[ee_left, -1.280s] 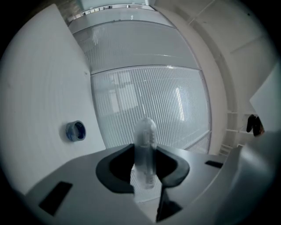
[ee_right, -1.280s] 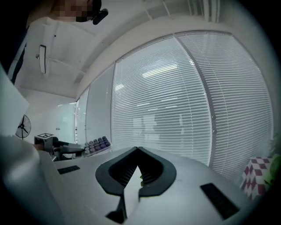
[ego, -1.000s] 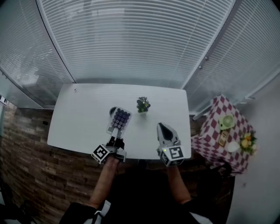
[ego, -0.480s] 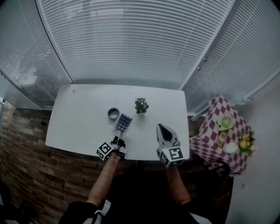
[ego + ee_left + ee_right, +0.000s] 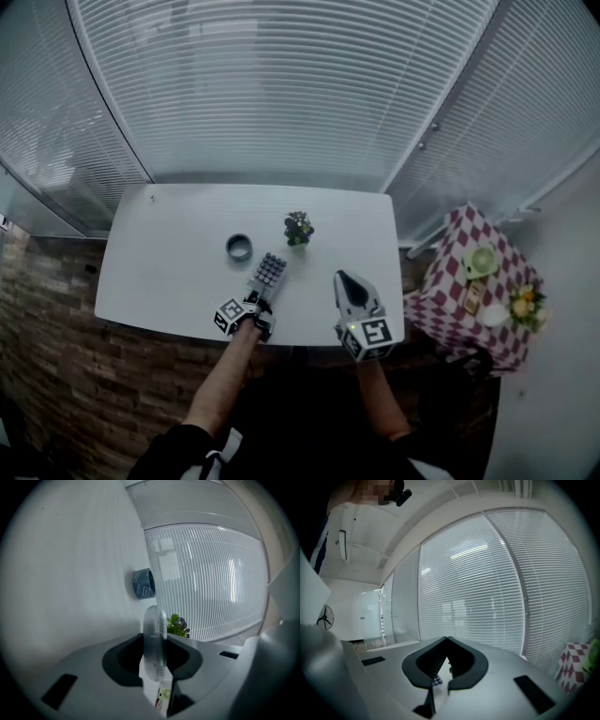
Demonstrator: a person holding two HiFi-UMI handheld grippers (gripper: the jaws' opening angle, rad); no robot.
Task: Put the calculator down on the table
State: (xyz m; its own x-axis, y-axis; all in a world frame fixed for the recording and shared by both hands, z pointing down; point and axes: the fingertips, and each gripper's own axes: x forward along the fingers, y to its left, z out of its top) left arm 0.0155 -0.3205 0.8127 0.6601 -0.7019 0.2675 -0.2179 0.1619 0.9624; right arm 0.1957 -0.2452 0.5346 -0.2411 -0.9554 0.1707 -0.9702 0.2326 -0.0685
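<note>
Calculator (image 5: 270,271): slim, with dark round keys and a clear casing. Its near end is pinched in the left gripper (image 5: 255,302), and its far end points away across the white table (image 5: 159,272). It lies low over the near middle of the tabletop; whether it touches the surface cannot be told.

Left gripper (image 5: 154,645): jaws clamped on the calculator (image 5: 154,620), which shows edge-on between them in the left gripper view. Marker cube at its near left side, over the table's near edge.

Right gripper (image 5: 349,289): jaws pressed together at the tips with nothing between them, as the right gripper view shows (image 5: 446,641). It is held to the right of the calculator, apart from it, over the table's near right part.

Tape roll (image 5: 239,247): blue-grey ring, on the table just far-left of the calculator; also seen in the left gripper view (image 5: 143,583).

Potted plant (image 5: 298,228): small, green, on the table beyond the calculator and right of the roll; seen again past the calculator's edge (image 5: 177,626).

Side table (image 5: 450,300): red-and-white checked cloth, well to the right, bearing small green and yellow items.

Window blinds (image 5: 281,84): white slats, along the far side.
</note>
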